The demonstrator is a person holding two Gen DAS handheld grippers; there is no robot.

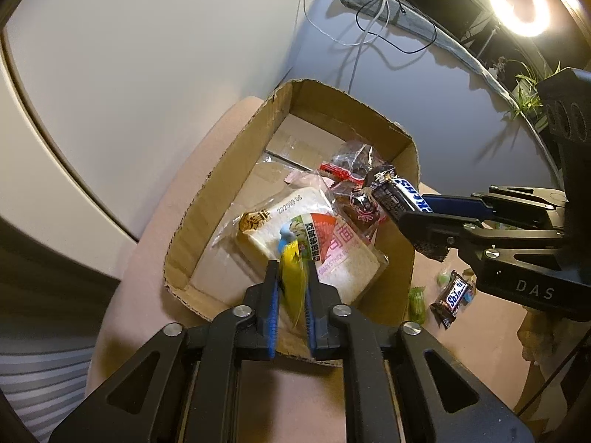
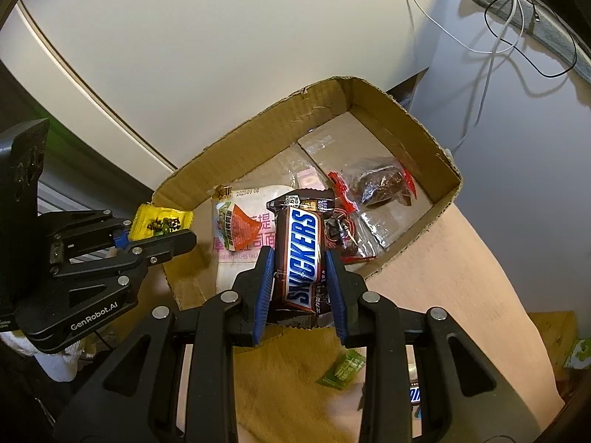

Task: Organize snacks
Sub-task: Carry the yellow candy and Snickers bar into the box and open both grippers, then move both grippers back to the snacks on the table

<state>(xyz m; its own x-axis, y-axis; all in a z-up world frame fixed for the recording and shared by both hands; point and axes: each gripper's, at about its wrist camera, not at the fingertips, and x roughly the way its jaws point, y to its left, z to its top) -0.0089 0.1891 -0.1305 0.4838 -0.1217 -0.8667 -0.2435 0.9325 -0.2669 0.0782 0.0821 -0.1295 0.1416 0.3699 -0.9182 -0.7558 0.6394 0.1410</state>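
An open cardboard box [image 1: 221, 170] [image 2: 258, 118] stands on a pinkish table. Inside lie a wrapped slice of bread [image 1: 354, 262] [image 2: 236, 258], a clear bag with a dark pastry [image 1: 354, 155] [image 2: 380, 184] and a small dark red-printed packet [image 1: 365, 208] [image 2: 343, 236]. My left gripper [image 1: 291, 265] [image 2: 173, 230] hangs over the box's near left part, shut on a yellow snack packet [image 1: 291, 277] [image 2: 162, 221]. My right gripper [image 2: 299, 253] [image 1: 410, 208] is over the box's right side, shut on a brown Snickers bar [image 2: 303, 258] [image 1: 399, 193].
On the table [image 1: 155, 258] outside the box lie a small Snickers [image 1: 454, 297] [image 2: 415, 393] and green candies [image 1: 417, 302] [image 2: 341, 369]. A pale wall rises behind the box. Cables [image 1: 369, 26] hang at the back, and a ring light [image 1: 519, 0] glows at the top right.
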